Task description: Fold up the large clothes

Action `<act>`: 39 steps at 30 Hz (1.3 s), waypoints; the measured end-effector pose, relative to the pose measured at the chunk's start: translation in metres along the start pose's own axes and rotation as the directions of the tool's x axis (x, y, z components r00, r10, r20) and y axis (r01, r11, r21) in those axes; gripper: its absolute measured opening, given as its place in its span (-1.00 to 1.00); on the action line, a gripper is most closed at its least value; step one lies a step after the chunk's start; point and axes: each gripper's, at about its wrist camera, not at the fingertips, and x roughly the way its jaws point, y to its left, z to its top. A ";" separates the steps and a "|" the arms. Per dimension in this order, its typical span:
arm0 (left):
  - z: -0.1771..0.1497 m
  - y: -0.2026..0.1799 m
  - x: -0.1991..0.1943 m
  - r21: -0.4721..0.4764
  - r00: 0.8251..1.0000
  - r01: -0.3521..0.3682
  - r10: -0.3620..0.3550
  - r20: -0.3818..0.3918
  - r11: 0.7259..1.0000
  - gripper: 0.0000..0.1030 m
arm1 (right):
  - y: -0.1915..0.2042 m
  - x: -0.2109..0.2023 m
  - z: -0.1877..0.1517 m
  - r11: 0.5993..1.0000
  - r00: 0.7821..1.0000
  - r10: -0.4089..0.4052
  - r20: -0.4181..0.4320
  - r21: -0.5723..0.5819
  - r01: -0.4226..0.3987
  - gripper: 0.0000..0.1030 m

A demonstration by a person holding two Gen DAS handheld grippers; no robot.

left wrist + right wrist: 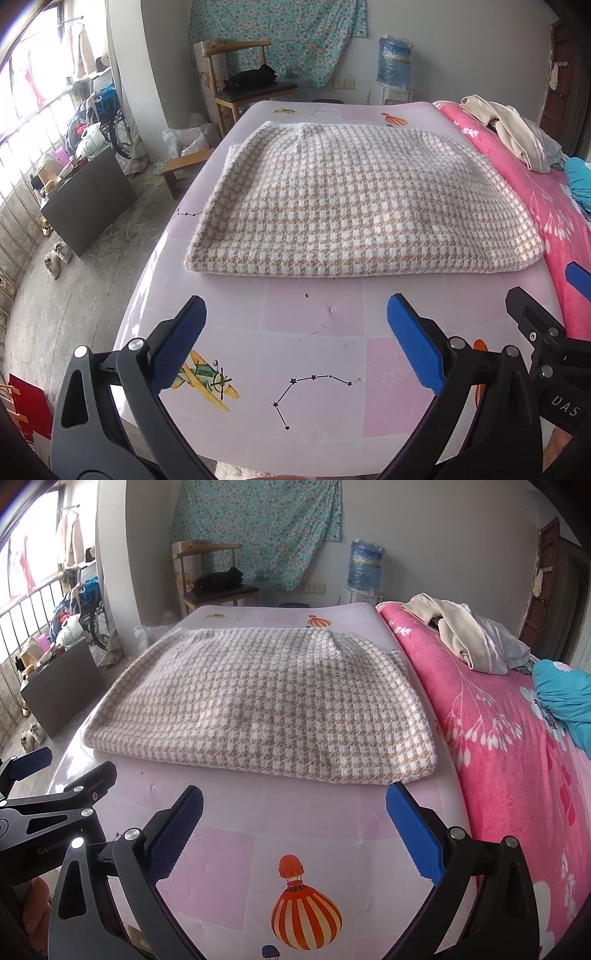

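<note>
Two views show the same scene. From the left wrist, the left tool [295, 332] hangs with its blue pads spread wide, holding nothing, over a pink sheet [314, 354]; the checked garment [362, 206] lies folded flat just beyond.

From the right wrist, the right tool [295, 819] is likewise spread and empty, the garment [266, 709] beside a pink blanket [509, 760].

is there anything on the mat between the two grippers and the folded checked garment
Nothing visible. The left gripper and the right gripper are both open, short of the near edge of the folded checked garment. Only bare pink mat with flat printed pictures lies between. The pile of clothes sits off to the right on the pink blanket.
</note>
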 end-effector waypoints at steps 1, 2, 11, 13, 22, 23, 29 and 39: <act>0.000 -0.001 0.000 0.002 1.000 -0.001 0.001 0.000 1.000 0.84 | 0.000 0.000 0.000 1.000 1.000 -0.001 0.000 0.000 0.001 0.88; -0.001 -0.001 -0.001 0.004 1.000 -0.001 0.001 0.000 1.000 0.84 | 0.000 0.000 0.000 1.000 1.000 -0.002 0.001 0.000 0.002 0.88; -0.001 -0.003 -0.003 0.005 1.000 0.011 -0.011 -0.003 1.000 0.84 | -0.003 -0.004 -0.001 1.000 1.000 -0.016 0.000 0.006 0.016 0.88; -0.002 -0.003 -0.003 0.004 1.000 0.013 -0.013 -0.004 1.000 0.84 | -0.004 -0.004 -0.001 1.000 1.000 -0.018 0.000 0.007 0.018 0.88; -0.002 -0.005 -0.003 0.009 1.000 0.019 -0.019 -0.011 1.000 0.84 | -0.005 -0.004 -0.002 1.000 1.000 -0.024 -0.005 0.002 0.024 0.88; -0.002 -0.005 -0.003 0.010 1.000 0.019 -0.019 -0.013 1.000 0.84 | -0.005 -0.003 -0.002 1.000 1.000 -0.025 -0.008 0.002 0.025 0.88; -0.003 -0.005 0.000 0.014 0.999 0.024 -0.024 -0.024 1.000 0.84 | -0.005 -0.001 -0.003 1.000 1.000 -0.025 -0.018 0.004 0.025 0.88; -0.003 -0.004 0.003 0.009 0.999 0.029 -0.029 -0.036 1.000 0.84 | -0.006 0.001 -0.005 1.000 0.999 -0.027 -0.026 0.004 0.027 0.88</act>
